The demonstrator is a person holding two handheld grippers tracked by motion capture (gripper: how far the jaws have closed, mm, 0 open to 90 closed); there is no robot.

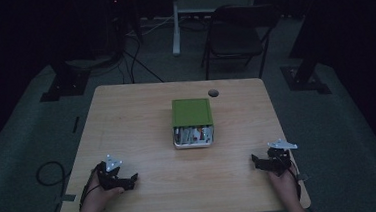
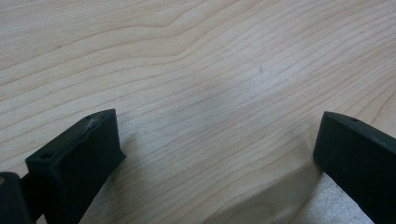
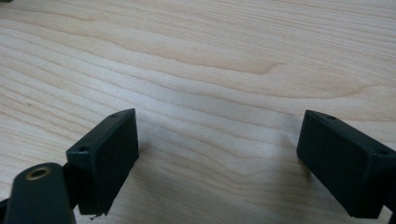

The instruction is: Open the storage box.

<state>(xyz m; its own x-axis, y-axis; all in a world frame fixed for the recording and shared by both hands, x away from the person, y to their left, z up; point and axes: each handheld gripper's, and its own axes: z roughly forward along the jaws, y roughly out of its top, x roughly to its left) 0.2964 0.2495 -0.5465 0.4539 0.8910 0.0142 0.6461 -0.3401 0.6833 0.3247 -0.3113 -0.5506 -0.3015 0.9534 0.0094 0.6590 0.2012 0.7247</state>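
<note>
Looking down from the high view, you are resting the left gripper [image 1: 131, 179] and right gripper [image 1: 256, 160] on the wooden table [image 1: 126, 115] near its front corners; a green-lidded box [image 1: 192, 121] is sitting mid-table, well apart from both. Moving to the left gripper view, its jaws are standing wide apart over bare wood; the right gripper view is showing the same, jaws spread, nothing between.

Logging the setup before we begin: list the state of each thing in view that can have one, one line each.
Left gripper: open, nothing between the jaws, low over the table.
Right gripper: open, nothing between the jaws, low over the table.
Box: green lid on top, near side open, small items inside too dim to identify.
Folding chair: unfolded, unoccupied, beyond the table.
</note>
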